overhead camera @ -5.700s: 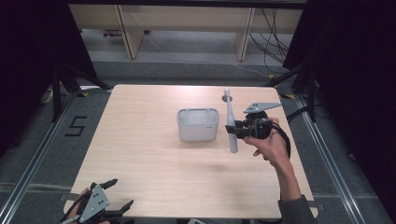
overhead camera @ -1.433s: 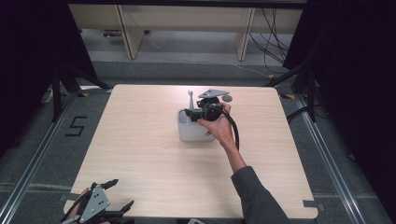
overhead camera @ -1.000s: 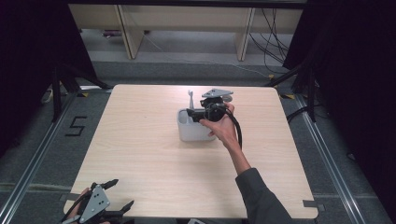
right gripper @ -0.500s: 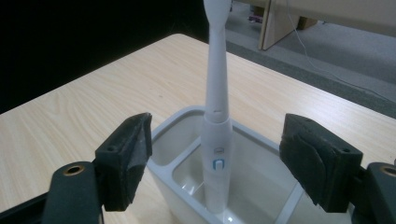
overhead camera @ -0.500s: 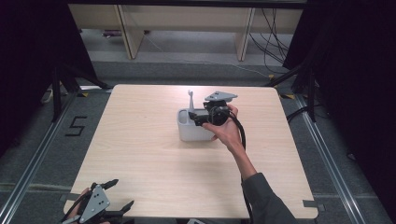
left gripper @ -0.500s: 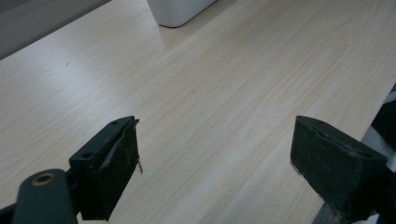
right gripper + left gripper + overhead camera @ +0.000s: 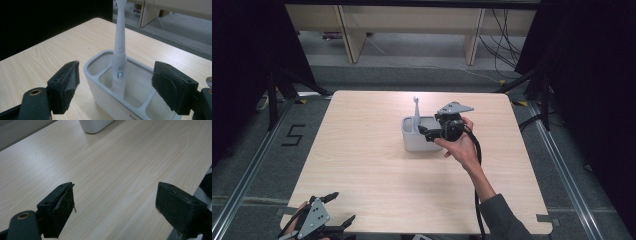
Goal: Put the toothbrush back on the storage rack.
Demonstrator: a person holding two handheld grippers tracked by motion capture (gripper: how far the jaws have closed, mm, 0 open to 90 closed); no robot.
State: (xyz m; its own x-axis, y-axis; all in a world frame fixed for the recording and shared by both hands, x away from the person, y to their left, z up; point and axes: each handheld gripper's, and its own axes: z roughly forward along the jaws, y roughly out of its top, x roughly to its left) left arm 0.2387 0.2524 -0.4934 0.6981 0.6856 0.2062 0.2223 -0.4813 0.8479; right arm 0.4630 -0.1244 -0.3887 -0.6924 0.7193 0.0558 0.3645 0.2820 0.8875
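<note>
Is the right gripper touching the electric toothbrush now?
Apart. The right gripper view shows the right gripper with fingers wide either side of the electric toothbrush, which stands in the holder beyond them.

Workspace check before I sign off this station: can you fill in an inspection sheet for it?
Surface: pale wood table, bare apart from the job's things.
Job's things: white electric toothbrush stands upright in the middle compartment of the white holder.
Clutter: nothing seen.
Grippers: right tool beside the holder, jaws open and just been widening, nothing between them; left tool at the table's near edge, jaws open, empty.
Cables: black cable trails along the right forearm; more cables on the floor behind.
Surroundings: dark curtains, grey floor, wooden shelving behind.
</note>
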